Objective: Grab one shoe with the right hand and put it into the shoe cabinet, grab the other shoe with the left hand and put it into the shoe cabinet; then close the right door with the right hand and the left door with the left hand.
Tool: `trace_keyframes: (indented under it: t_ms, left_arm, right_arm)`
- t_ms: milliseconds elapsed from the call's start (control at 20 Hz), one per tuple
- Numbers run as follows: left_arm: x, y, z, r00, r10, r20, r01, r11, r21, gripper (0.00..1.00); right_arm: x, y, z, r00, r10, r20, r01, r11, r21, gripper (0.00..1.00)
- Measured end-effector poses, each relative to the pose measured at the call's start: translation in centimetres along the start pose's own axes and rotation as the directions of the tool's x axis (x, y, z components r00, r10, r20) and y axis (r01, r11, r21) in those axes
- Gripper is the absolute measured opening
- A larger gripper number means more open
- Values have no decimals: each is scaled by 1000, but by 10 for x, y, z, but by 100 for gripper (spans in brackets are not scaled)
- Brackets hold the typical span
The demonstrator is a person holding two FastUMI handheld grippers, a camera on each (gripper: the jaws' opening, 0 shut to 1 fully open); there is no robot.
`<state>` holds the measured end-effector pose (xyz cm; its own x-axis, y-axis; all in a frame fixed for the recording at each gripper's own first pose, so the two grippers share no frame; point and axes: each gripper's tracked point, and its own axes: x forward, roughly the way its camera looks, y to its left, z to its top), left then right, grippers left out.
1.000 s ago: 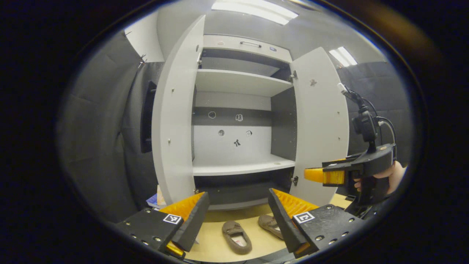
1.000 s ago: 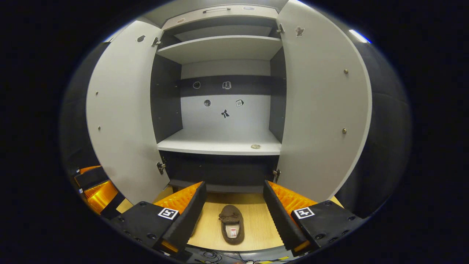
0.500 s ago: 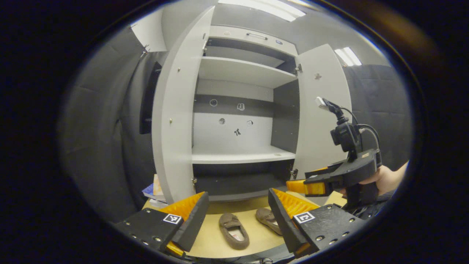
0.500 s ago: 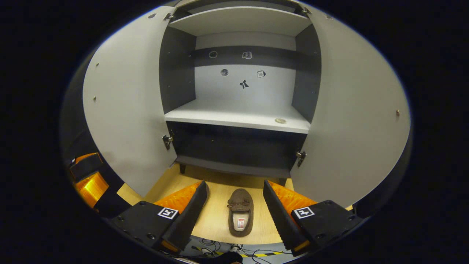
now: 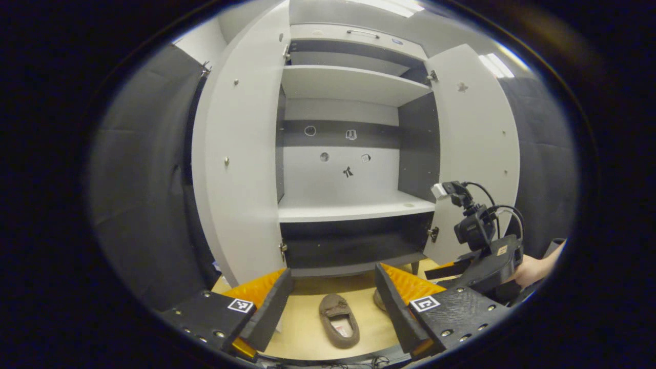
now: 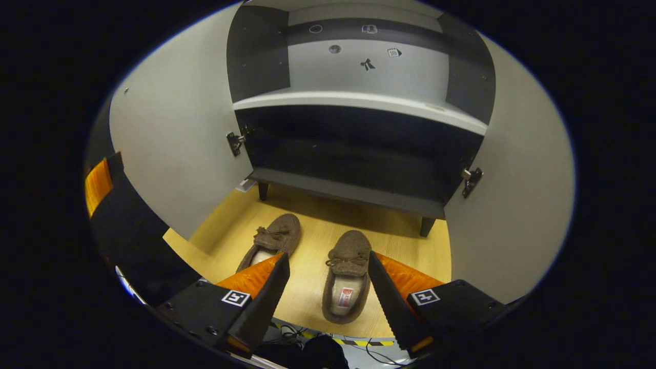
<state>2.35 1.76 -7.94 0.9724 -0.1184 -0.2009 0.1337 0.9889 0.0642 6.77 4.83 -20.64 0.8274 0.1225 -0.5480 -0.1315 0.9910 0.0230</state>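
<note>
The cabinet stood with both doors swung wide, left door at 9 o'clock and right door at 3 o'clock, its dark bottom bay clear. Within the last second the right gripper had tipped down over the floor, fingers spread and empty, bracketing the right shoe; pickup looked imminent. The left shoe lay just beside, at 10 o'clock. The left gripper hung open, holding nothing
</note>
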Motion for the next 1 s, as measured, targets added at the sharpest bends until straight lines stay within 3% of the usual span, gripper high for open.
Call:
trace_keyframes:
  t_ms: [200,400,500,700,750,850,1000]
  left_arm:
    - [13,-19,-19,999,-12,-53,9,998,-57,94]
    - [26,-28,-27,997,1,-81,-6,998,-56,94]
    - [30,-28,-27,996,13,-87,-17,999,-45,94]
    - [33,-30,-32,994,36,-107,-39,999,-27,94]
    - [34,-31,-33,993,38,-112,-42,999,-28,97]
    - [33,-31,-33,992,44,-115,-48,998,-31,94]
    - [31,-27,-35,991,66,-120,-70,997,-28,94]
  right_arm:
    - [32,-1,-47,996,14,-88,-15,1000,-6,94]
    - [66,5,-84,983,45,-178,-42,999,24,98]
    - [83,4,-91,983,37,-182,-36,999,7,94]
    - [119,-2,-92,986,-14,-165,4,998,-57,97]
    - [126,-3,-91,986,-30,-163,19,998,-65,94]
    - [142,-9,-86,987,-72,-147,57,993,-106,92]
    - [146,-20,-85,980,-145,-137,123,979,-160,67]
